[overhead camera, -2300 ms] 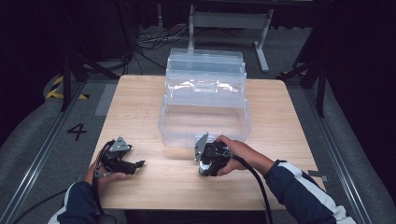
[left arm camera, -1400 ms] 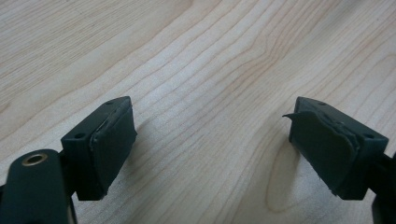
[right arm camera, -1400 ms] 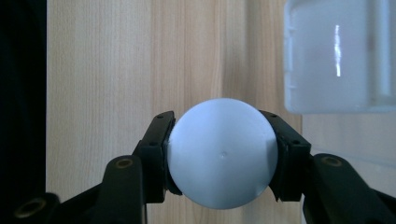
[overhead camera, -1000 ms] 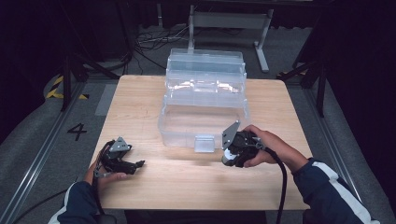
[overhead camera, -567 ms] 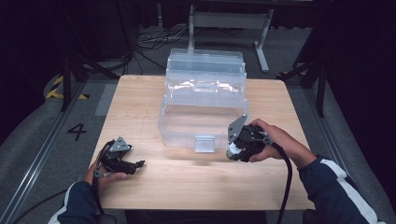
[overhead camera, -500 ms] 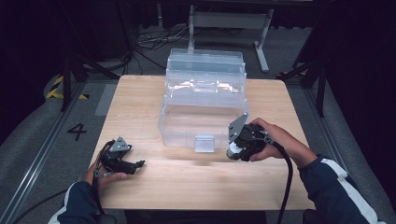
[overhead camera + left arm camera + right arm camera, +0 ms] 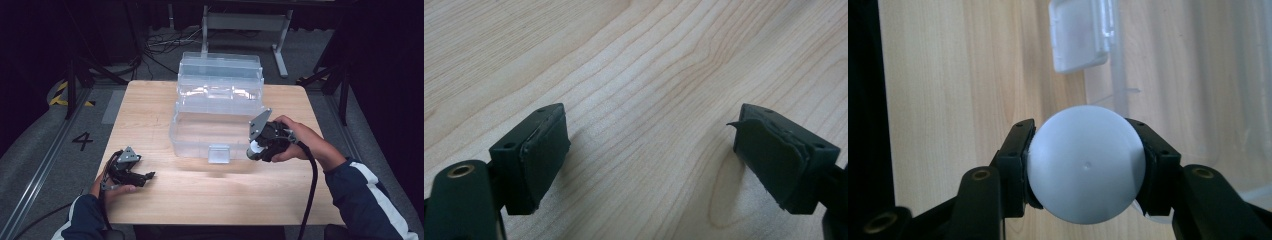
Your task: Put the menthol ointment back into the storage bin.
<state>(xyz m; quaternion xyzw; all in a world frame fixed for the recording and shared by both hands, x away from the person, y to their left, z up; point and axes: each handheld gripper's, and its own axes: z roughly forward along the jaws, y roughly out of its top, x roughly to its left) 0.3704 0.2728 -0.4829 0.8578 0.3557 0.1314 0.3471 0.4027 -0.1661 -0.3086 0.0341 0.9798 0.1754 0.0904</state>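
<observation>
We see the right gripper [image 7: 1085, 172] clamped on a white ball [image 7: 1085, 164], held just right of the clear plastic box [image 7: 216, 107] and near its front latch [image 7: 1077, 35] (lid open). The left gripper [image 7: 651, 160] rests spread wide over the wooden table [image 7: 210, 192], near left.

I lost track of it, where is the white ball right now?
The white ball is clamped in the right gripper, at the right front corner of the clear plastic box, near its latch.

Wooden table [image 7: 165, 100] on grey floor [image 7: 45, 145], dark surroundings, cables [image 7: 165, 42] behind
</observation>
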